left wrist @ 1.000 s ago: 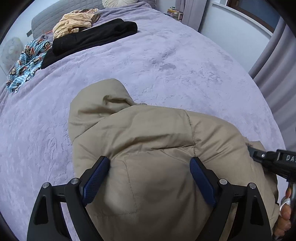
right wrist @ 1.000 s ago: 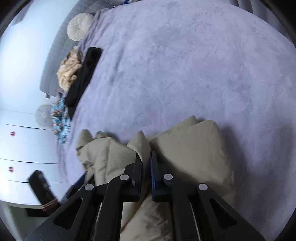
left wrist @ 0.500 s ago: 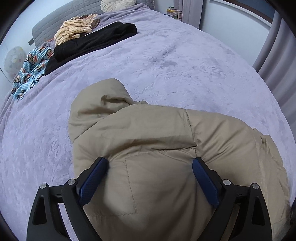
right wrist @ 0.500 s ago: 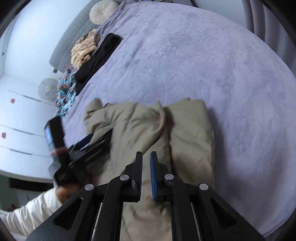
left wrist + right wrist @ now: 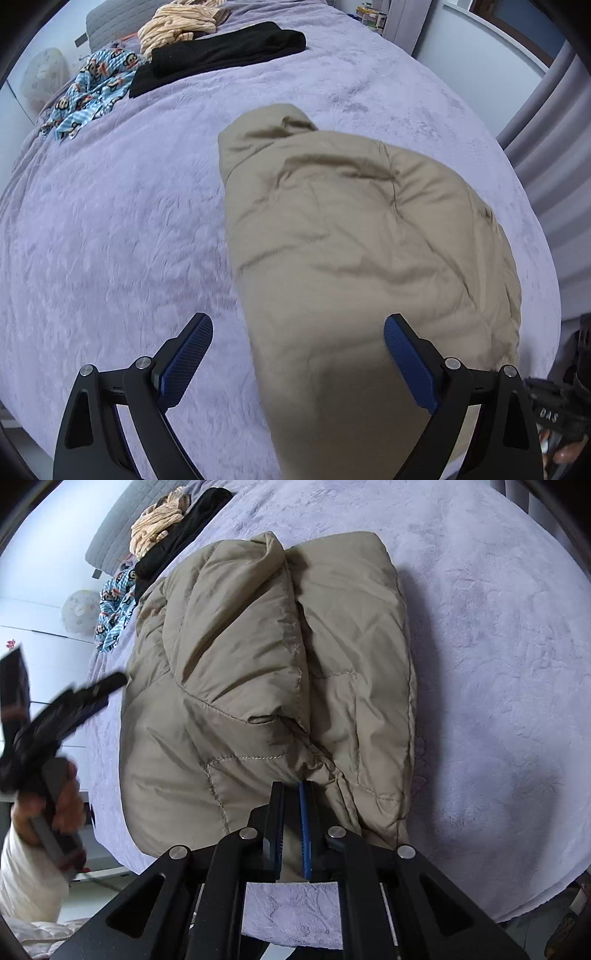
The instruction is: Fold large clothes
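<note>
I see the purple bed (image 5: 110, 221) filling both views, and on it the beige padded jacket (image 5: 362, 236) lies folded into a thick bundle, from the centre toward 5 o'clock in the left view. I judge the fold is almost finished; next I should press it flat or tidy the loose edge. At 11 o'clock sit a black garment (image 5: 221, 55), a cartoon print cloth (image 5: 88, 92) and a tan one (image 5: 181, 22). My left gripper (image 5: 295, 354) stands wide open, holding nothing. My right gripper (image 5: 291, 827) is nearly closed at the jacket's near edge; I cannot tell if fabric is pinched. I see no containers.
</note>
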A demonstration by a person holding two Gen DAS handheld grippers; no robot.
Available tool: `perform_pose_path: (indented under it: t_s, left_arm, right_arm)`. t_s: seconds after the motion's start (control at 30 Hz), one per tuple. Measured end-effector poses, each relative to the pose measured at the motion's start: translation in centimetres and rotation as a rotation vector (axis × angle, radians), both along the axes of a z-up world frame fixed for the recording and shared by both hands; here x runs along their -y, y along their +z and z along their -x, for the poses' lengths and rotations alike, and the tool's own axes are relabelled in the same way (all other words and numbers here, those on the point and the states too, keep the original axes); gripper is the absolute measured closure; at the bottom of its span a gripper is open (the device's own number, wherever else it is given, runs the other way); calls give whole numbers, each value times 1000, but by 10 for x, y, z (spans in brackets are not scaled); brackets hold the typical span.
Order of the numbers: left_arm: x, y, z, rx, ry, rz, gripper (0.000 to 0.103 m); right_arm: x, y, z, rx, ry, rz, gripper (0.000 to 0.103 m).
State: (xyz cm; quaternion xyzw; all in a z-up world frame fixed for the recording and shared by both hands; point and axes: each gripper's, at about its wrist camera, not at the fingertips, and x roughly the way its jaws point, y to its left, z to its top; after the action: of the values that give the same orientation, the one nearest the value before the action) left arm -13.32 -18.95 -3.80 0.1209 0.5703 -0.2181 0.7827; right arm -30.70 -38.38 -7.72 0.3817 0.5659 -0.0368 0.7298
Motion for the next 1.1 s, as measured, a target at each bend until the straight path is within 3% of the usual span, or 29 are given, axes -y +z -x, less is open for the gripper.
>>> perform_pose_path:
  t_s: [0.23, 0.77, 0.83, 1.1]
  left_arm:
    - [-37, 0, 32, -51, 42, 21, 8]
    - [-90, 1, 41, -45, 43, 27, 8]
    - [-94, 1, 39, -45, 41, 33, 0]
    - [-91, -3, 33, -56, 42, 31, 0]
  right_arm:
    - [-7, 11, -2, -23, -23, 38, 94]
    - [-47, 54, -3, -6, -108, 182, 94]
    - [-51, 58, -1, 1, -118, 188, 94]
    - [-52, 74, -6, 22, -111, 202, 94]
